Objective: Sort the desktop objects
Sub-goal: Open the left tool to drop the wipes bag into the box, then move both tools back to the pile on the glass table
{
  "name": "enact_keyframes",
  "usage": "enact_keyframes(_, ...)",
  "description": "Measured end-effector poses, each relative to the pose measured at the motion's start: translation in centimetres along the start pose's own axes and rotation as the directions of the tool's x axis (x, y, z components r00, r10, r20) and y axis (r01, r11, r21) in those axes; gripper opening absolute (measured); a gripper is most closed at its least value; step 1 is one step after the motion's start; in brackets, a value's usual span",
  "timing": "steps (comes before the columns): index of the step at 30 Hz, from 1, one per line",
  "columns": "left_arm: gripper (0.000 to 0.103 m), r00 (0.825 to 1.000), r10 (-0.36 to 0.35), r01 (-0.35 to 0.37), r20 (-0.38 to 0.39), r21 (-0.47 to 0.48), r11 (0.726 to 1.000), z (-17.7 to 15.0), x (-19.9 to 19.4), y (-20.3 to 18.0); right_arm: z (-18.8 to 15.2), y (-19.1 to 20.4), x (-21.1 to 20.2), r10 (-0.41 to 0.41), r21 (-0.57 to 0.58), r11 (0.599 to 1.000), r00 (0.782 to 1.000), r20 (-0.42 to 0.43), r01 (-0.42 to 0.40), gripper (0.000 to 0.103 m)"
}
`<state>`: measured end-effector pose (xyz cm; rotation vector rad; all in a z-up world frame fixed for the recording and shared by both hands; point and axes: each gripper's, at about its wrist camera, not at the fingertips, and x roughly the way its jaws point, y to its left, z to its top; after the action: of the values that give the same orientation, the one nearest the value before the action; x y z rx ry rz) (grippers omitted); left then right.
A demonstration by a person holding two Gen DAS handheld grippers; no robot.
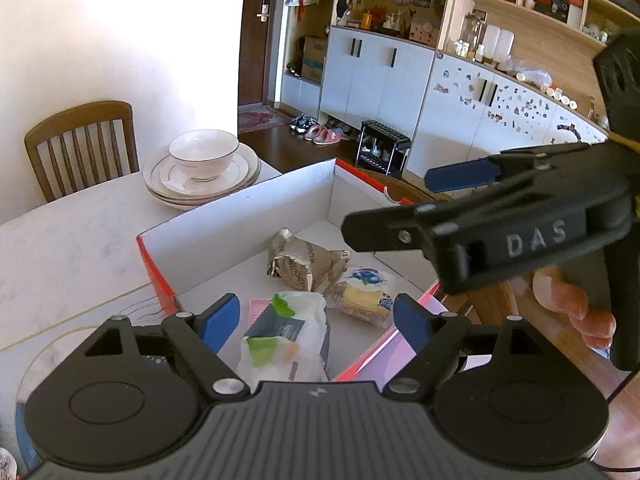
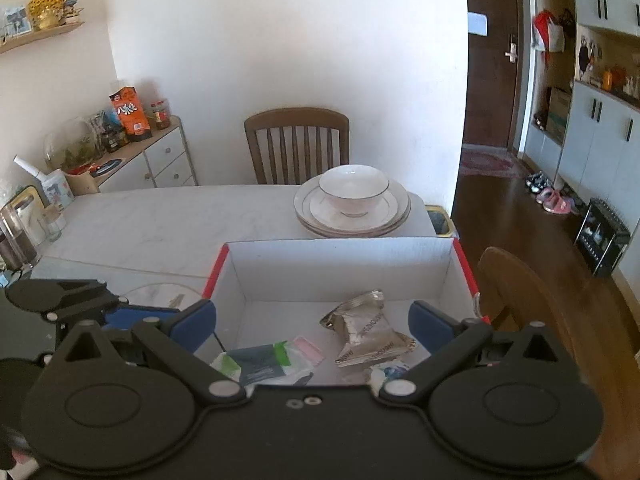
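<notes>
Marble-patterned table carries a rectangular white cardboard box with red outer walls. Inside lie a white tissue pack with green tabs, a crumpled gold foil packet, and a cake wrapper printed with blueberries. Left gripper hangs wide open, empty, above the tissues; right gripper likewise, marked "DAS".

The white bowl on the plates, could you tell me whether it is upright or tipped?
Upright: the white bowl stands on its foot, its rim level, atop the stacked plates.
</notes>
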<state>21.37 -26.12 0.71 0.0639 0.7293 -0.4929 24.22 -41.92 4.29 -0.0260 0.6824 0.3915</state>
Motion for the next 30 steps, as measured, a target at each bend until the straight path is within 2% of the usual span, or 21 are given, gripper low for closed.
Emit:
enact_keyframes(4,0.089,1.000,-0.005,0.005,0.011,-0.006,1.000,-0.4,-1.0,0.9,-0.4,1.0,-0.7,-0.002,0.014,1.000,1.000,0.021,0.001,0.103)
enact_keyframes(7,0.098,1.000,-0.005,0.005,0.024,-0.011,1.000,-0.9,-2.0,1.8,-0.7,1.8,-0.9,-0.009,0.030,1.000,0.999,0.034,0.008,0.103)
enact_keyframes(12,0.100,0.999,0.000,0.001,0.045,-0.032,0.999,-1.8,-4.1,3.7,-1.0,3.2,-1.1,-0.016,0.052,0.999,0.999,0.046,0.014,0.103)
enact_keyframes(21,0.103,0.995,0.061,-0.056,0.082,-0.070,0.996,-3.9,-8.8,8.5,-1.4,7.3,-1.1,0.000,0.052,0.999,0.999,0.055,-0.003,0.103)
enact_keyframes(30,0.103,0.986,0.128,-0.119,0.110,-0.079,0.990,-6.6,-13.3,12.6,-2.1,13.0,-0.2,0.013,-0.037,0.999,0.999,0.036,-0.012,0.103)
